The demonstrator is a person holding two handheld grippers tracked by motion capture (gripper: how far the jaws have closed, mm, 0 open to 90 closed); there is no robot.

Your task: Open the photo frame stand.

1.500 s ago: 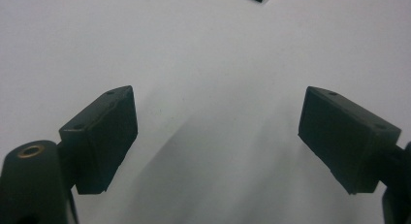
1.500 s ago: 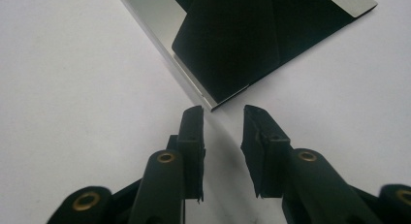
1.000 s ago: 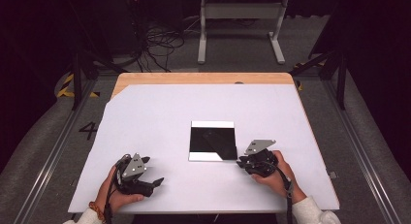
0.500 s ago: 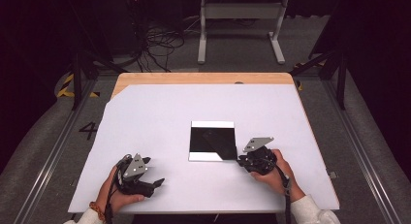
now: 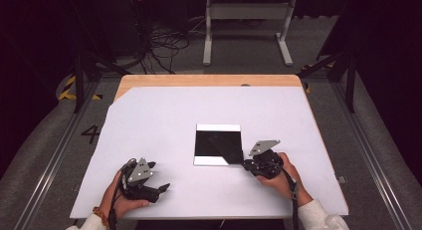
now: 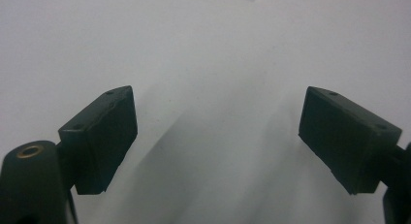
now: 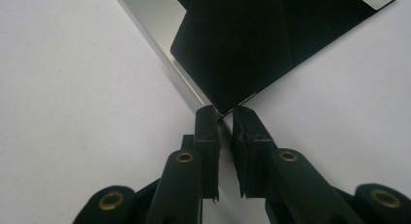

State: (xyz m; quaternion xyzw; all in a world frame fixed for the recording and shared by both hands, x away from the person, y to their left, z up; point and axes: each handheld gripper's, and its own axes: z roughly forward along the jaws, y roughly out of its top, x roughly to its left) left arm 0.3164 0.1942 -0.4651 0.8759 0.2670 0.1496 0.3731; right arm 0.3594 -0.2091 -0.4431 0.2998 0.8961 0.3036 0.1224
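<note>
A black square sheet (image 5: 218,146) lies flat on a pale backing near the middle of the white table (image 5: 164,120). My right gripper (image 5: 245,165) rests on the table at the sheet's near right corner. In the right gripper view its jaws (image 7: 224,118) stand a narrow slit apart, with the tip of the black sheet (image 7: 242,44) just between the fingertips and table showing through the gap. My left gripper (image 5: 158,176) sits near the table's front left, wide open (image 6: 218,136) over bare table, with nothing between its pads.
The pale backing shows as a light strip (image 5: 217,127) along the sheet's far edge and another along its near edge. A wooden edge (image 5: 209,80) runs along the table's far side. Cables and a metal stand lie on the floor beyond.
</note>
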